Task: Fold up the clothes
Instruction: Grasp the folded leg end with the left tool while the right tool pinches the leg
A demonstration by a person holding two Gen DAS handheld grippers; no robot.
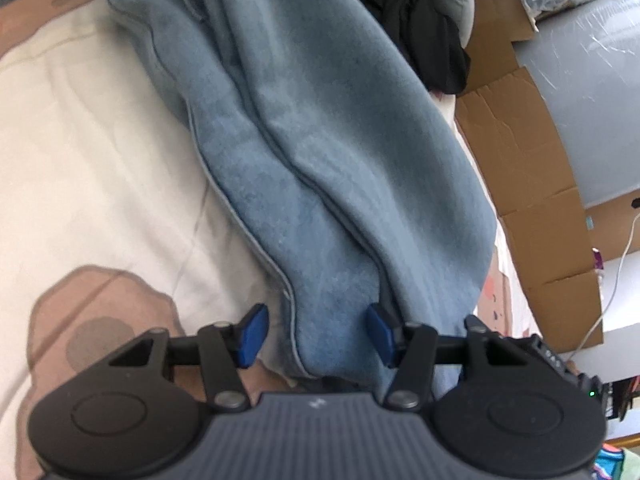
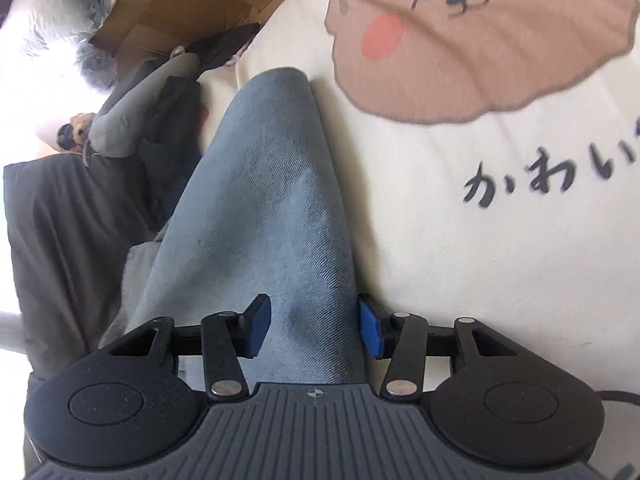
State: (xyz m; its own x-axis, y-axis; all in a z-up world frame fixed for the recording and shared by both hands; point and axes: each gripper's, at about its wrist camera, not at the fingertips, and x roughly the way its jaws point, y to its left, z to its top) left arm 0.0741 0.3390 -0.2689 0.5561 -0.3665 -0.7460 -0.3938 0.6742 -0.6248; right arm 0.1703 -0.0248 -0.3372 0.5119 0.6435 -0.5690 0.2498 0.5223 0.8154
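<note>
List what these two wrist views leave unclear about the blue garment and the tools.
- Blue garment: its type is unclear; the left wrist view cuts it off at the top, and the tool body hides its near end.
- Left tool: the pads straddle the cloth, but contact cannot be judged.
- Right tool: same doubt; the garment fills the gap.
- Dark clothes: blurred, and glare washes out the left edge.

blue garment [image 1: 320, 152] near end: hidden under gripper body | bedsheet print [image 2: 480, 40]: cropped
</note>
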